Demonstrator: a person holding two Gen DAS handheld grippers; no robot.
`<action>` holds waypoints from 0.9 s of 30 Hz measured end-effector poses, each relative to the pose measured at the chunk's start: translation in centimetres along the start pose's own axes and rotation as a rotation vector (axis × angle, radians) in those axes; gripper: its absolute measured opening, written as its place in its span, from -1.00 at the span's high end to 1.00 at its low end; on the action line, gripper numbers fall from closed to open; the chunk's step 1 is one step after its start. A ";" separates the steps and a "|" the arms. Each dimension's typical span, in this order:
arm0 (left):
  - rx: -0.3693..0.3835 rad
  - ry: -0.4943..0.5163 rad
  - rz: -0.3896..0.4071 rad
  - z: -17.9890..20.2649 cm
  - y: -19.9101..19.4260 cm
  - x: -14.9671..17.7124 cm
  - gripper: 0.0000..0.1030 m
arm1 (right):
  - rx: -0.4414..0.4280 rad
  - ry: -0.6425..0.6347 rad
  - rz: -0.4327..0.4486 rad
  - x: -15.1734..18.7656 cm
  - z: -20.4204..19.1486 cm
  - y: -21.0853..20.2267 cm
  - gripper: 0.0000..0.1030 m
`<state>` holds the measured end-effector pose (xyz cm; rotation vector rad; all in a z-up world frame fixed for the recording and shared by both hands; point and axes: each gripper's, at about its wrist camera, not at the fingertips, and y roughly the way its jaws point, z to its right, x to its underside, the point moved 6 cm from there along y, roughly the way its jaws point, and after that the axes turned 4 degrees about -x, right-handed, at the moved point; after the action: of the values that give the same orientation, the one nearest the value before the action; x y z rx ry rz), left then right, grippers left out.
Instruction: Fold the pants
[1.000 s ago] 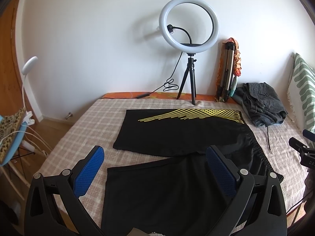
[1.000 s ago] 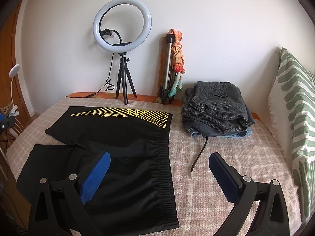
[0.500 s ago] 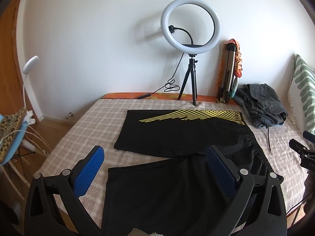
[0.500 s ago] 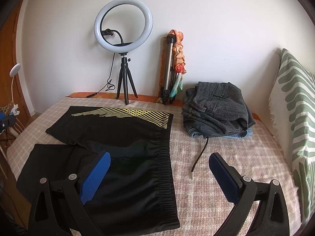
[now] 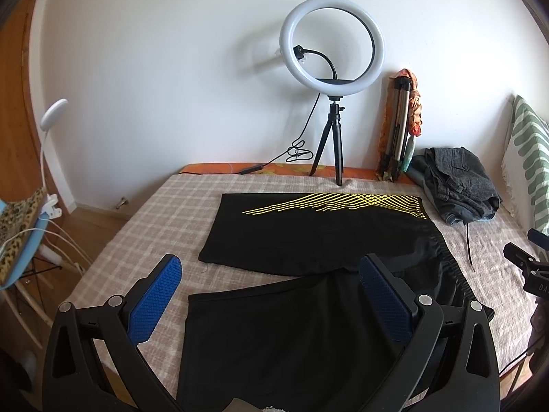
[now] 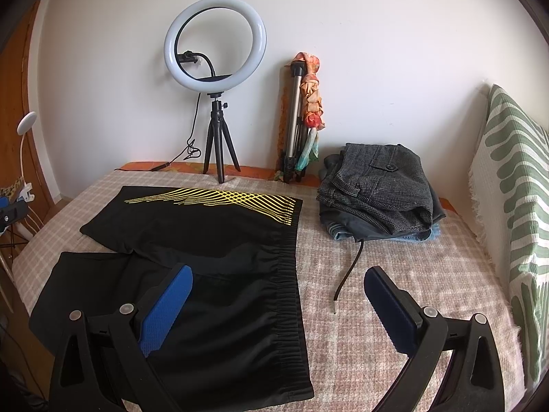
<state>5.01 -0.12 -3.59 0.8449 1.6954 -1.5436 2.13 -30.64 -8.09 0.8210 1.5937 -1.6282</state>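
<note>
Black shorts point(image 5: 319, 240) lie flat on the bed point(image 6: 394, 295), waistband right. Your left claw point(image 5: 271, 300) hovers over the near leg; right claw point(image 6: 278, 304) straddles the waistband. Both gape empty.

One black shorts point(image 5: 319, 240), one ring light point(image 5: 331, 41), two tripods point(image 6: 219, 147).

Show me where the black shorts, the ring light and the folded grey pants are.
black shorts point(image 6: 219, 240), right wrist view, on the plain black fabric mid-garment.
ring light point(image 5: 288, 55), left wrist view, on the ring's left side.
folded grey pants point(image 6: 381, 189), right wrist view, on the top fold.
</note>
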 end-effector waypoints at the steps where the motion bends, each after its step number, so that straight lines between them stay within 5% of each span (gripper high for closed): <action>1: -0.001 0.000 0.000 0.0 0.0 0.0 -0.99 | 0.000 0.000 0.000 0.0 0.1 0.0 -0.97; 27: -0.002 0.004 -0.002 0.0 0.1 0.1 -0.99 | 0.001 0.000 -0.001 0.0 0.0 0.0 -0.97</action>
<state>5.00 -0.15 -3.70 0.8462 1.7010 -1.5417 2.12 -30.65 -8.05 0.8202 1.5936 -1.6298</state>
